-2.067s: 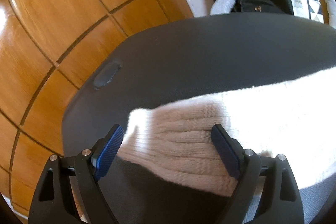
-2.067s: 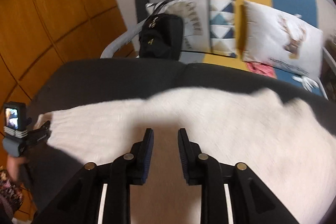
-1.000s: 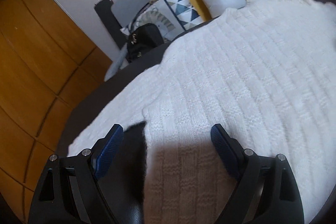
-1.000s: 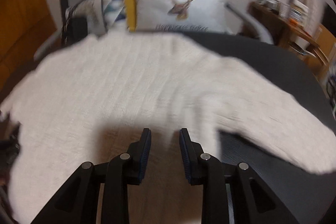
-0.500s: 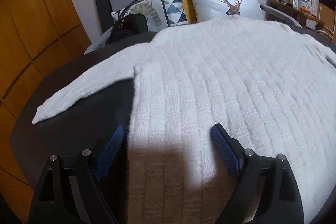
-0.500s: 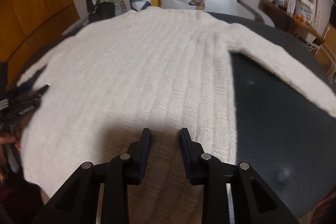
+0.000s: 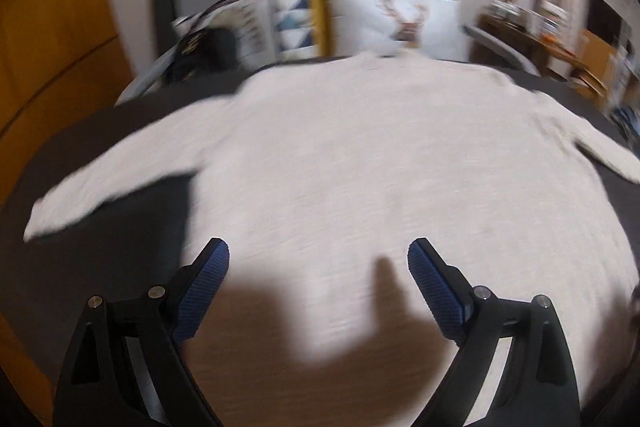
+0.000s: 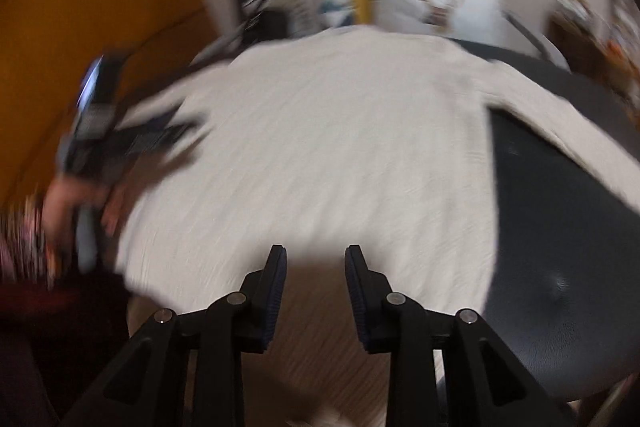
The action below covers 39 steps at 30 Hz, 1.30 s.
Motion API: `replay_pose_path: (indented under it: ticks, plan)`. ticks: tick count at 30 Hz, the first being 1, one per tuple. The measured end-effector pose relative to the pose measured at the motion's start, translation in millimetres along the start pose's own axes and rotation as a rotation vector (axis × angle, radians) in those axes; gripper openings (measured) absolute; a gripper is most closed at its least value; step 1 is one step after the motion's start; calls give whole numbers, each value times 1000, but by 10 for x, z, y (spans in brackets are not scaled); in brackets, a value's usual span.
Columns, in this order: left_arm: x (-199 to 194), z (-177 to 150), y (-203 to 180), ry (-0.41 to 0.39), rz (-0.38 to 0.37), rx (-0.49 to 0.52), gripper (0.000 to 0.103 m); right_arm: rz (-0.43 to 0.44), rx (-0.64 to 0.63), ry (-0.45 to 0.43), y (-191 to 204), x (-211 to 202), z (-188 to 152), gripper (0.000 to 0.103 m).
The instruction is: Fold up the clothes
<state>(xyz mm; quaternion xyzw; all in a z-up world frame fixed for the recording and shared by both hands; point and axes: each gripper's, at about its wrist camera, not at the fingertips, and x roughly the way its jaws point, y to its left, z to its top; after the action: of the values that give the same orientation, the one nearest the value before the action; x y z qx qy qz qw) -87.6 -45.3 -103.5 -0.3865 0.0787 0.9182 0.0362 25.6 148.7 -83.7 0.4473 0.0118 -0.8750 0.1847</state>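
- Both tongs hang over my sweater (image 7: 360,163): left tongs (image 7: 318,255) spread wide, right tongs (image 8: 316,259) opening, nothing between either pair.
- Sweater lies flat across mid-frame on the dark counter (image 8: 560,227), sleeves spread.

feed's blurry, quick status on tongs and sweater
Left tongs open, empty. Right tongs opening, empty. White sweater flat, unfolded, sleeves spread. Nothing on it.
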Motion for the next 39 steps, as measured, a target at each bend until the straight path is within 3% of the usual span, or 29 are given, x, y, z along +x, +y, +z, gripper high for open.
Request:
replay_pose_path:
  ticks: [6,11,12,13,15,22,26,29,30,33,35,36,38,39]
  plan:
    - [138,-18,-636,6,-11,195,94,-106,-262,72,540,128,-300,30]
    - [161,-115,-707,14,-9,225,94,-187,-305,56,595,270,-351,30]
    - [154,-121,-699,13,-9,223,94,-185,-285,52,578,278,-347,24]
    - [153,-112,-685,23,-13,217,94,-177,-251,49,546,264,-336,11]
    - [143,-103,-651,41,-20,194,94,-146,-181,48,464,223,-306,5]
    - [137,-107,-554,71,-27,143,94,53,-32,77,233,6,-305,3]
    - [105,-114,-553,76,-34,135,94,122,-28,105,297,-100,-306,0]
    - [100,-104,-562,68,-32,143,94,117,-114,156,426,-74,-334,0]
    - [112,-106,-571,69,-27,150,94,78,-141,180,450,-11,-369,0]
    - [106,-105,-544,70,-32,152,94,79,-124,141,439,-21,-380,0]
    - [100,-91,-517,69,-36,146,94,64,-111,89,422,-73,-342,10]
    - [98,-83,-504,69,-37,144,94,27,-111,47,408,-123,-288,25]
    - [117,-81,-507,72,-26,146,94,-43,-114,-14,386,-182,-182,26]
    - [117,-86,-509,73,-22,148,94,-52,-119,-3,387,-140,-138,26]
